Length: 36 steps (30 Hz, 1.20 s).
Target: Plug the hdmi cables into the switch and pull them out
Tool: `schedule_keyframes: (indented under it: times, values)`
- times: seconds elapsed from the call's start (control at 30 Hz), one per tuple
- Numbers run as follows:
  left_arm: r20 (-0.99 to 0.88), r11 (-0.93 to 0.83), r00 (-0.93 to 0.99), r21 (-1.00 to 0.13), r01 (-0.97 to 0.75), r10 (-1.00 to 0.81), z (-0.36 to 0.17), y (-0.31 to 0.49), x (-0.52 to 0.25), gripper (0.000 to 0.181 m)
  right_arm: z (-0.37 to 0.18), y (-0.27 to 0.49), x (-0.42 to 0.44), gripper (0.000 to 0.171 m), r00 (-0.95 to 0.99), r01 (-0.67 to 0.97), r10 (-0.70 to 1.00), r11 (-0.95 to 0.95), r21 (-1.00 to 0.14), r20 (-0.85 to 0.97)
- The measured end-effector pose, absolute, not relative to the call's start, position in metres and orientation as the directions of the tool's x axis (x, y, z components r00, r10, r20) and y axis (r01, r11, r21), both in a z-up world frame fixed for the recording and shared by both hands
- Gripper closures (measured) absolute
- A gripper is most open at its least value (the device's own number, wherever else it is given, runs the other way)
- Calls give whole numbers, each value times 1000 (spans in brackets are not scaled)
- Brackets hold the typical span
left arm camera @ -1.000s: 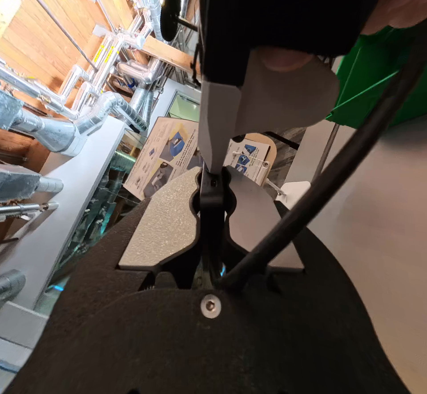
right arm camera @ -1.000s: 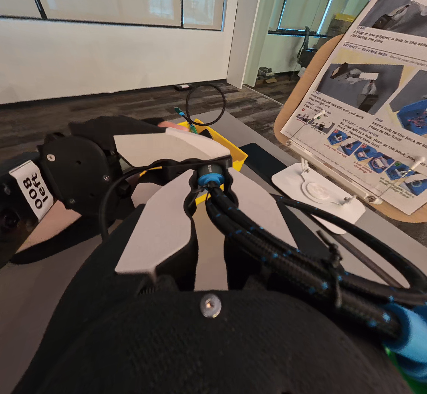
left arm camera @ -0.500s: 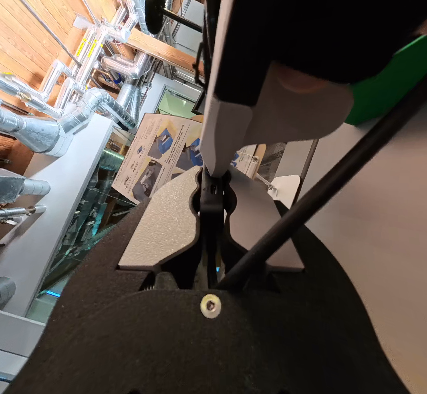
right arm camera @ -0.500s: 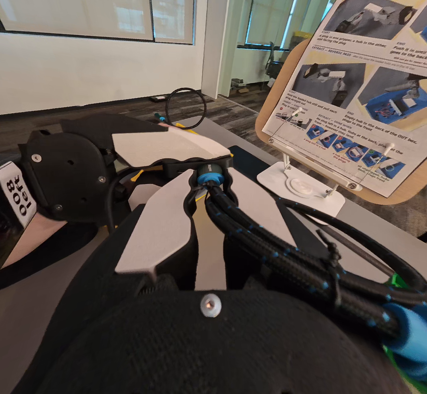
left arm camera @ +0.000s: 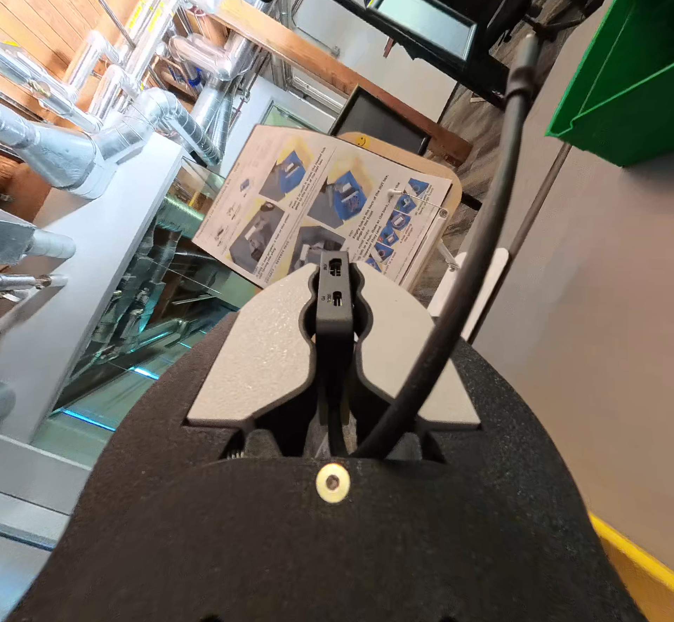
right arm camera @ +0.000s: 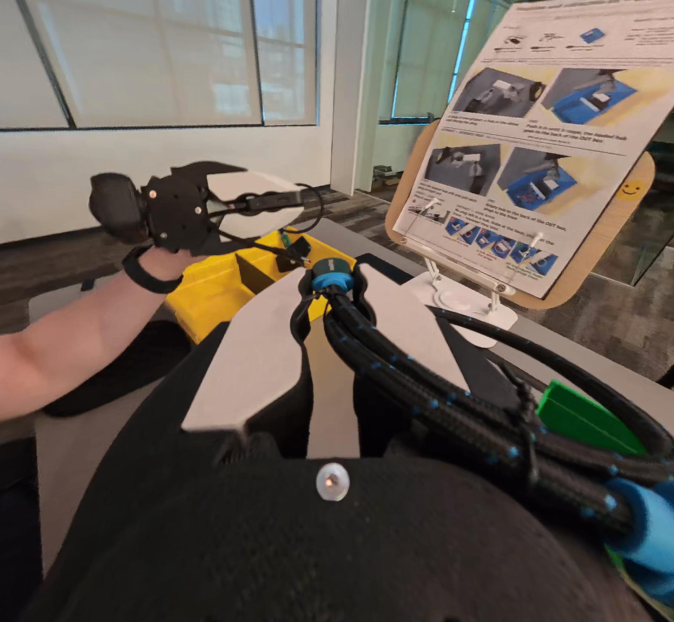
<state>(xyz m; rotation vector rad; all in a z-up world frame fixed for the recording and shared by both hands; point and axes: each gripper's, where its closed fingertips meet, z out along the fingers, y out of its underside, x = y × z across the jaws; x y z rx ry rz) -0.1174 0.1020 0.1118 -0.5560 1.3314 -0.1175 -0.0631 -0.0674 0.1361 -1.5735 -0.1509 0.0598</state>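
Plug and switch have come apart since a second ago, when they were mated.
Left wrist view alone shows the slim black switch (left arm camera: pixel 333 298) at frame centre, its ports bare, clamped in the left gripper (left arm camera: pixel 332 289); right wrist view shows that gripper (right arm camera: pixel 251 199) lifted at upper left, while the right gripper (right arm camera: pixel 330 276) pinches the blue-collared HDMI plug (right arm camera: pixel 331 272) above the yellow bin (right arm camera: pixel 215 291) on the table (right arm camera: pixel 569 367).

Grey worktop (right arm camera: pixel 569 360) carries yellow divided bin (right arm camera: pixel 219 287) at left, white stand (right arm camera: pixel 463 298) propping picture-instruction board (right arm camera: pixel 529 152) at far edge, green bin (left arm camera: pixel 620 68) at right; black mat (right arm camera: pixel 386 265) lies between yellow bin and stand.
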Motion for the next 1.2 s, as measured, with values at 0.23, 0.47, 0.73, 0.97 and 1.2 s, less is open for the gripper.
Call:
schedule_keyframes:
  times: [0.23, 0.47, 0.73, 0.97, 1.2]
  values:
    - [-903, 856, 172, -429, -288, -395, 101, 104, -117, 167, 59, -99, 9, 150, 974, -32, 190, -418, -908, -122]
    - [-927, 863, 87, -372, -342, -365, 88, 99, -110, 167, -71, -138, 68, 150, 906, -256, -64, -870, -422, -419]
    - [-933, 855, 62, -350, -382, -354, 83, 101, -110, 167, -125, -151, 93, 150, 872, -381, -293, -909, -170, -392]
    - [-943, 857, 47, -320, -405, -330, 81, 100, -110, 167, -123, -143, 88, 149, 842, -370, -312, -928, -50, -441]
    - [-939, 850, 42, -327, -414, -341, 82, 102, -113, 167, -126, -134, 73, 145, 813, -326, -272, -945, -15, -514]
